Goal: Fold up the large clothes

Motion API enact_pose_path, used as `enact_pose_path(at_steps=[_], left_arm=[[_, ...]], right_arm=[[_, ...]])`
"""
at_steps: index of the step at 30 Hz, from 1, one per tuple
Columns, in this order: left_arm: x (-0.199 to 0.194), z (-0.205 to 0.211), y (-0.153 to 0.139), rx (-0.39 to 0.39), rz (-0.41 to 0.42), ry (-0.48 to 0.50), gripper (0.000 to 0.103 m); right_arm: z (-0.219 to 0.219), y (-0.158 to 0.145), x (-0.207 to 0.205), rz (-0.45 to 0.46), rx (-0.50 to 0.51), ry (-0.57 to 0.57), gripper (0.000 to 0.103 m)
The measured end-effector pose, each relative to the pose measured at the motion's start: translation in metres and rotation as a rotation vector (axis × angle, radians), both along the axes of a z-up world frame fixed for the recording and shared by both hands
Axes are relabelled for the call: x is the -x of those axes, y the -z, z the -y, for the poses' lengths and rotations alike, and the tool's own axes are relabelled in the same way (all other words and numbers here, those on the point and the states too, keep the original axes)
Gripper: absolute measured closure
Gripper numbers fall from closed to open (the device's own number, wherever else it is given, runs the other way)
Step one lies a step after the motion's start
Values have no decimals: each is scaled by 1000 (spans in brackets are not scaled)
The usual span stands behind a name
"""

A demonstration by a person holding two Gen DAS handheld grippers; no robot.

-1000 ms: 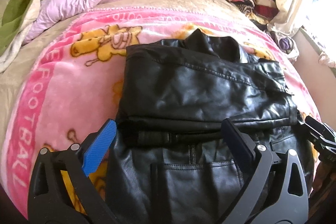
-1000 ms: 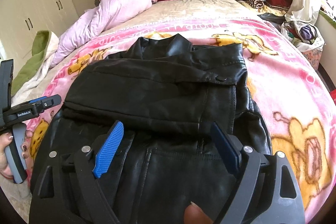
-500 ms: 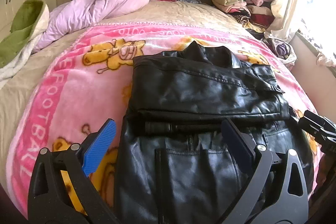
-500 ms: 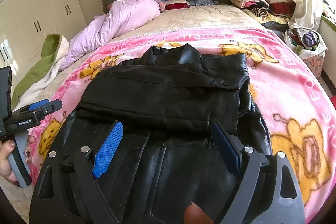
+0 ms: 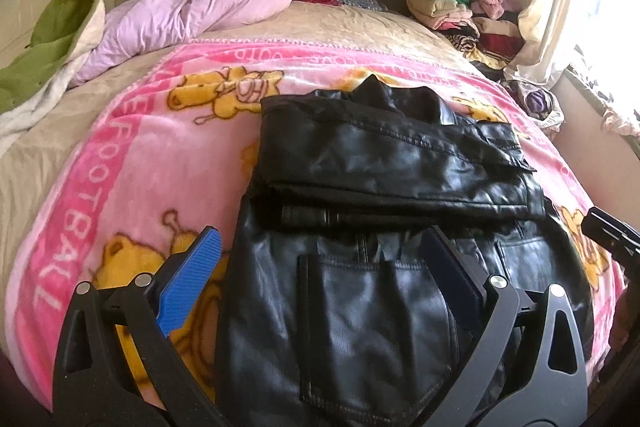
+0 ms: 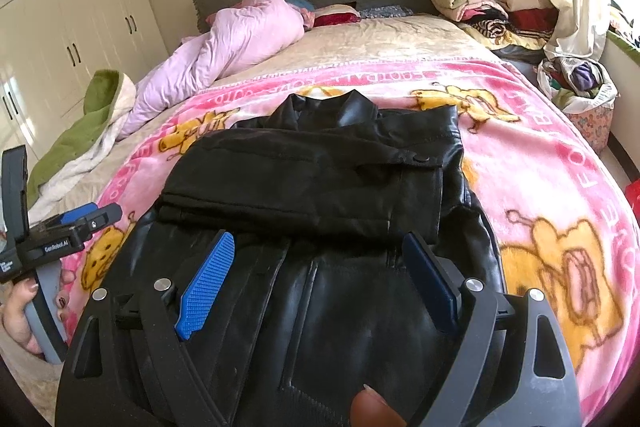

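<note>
Right wrist view: your right gripper [image 6: 316, 279] and left gripper [image 5: 320, 267] hover with jaws released; the jacket [image 6: 320, 195] looks slick, so its folded sleeves may slide apart when lifted.

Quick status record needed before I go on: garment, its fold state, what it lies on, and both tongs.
garment: black leather jacket
fold state: sleeves folded across the chest, lower half still flat
surface: pink cartoon blanket on the bed
left tongs: open, nothing held, above the jacket's near half
right tongs: open, nothing held, above the jacket's near half
</note>
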State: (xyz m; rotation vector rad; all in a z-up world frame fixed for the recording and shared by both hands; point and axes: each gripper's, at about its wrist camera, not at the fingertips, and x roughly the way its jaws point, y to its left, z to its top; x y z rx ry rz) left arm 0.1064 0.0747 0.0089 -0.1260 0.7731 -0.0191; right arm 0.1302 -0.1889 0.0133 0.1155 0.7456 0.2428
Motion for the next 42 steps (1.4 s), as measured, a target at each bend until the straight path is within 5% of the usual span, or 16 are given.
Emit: enact_pose_path(at_steps=[30, 42], left_arm=[[64, 19, -2, -47, 26, 28, 9], [72, -8, 11, 56, -83, 7, 9]], right_arm=[[13, -7, 44, 4, -18, -3, 18], [32, 6, 59, -37, -17, 21, 18]])
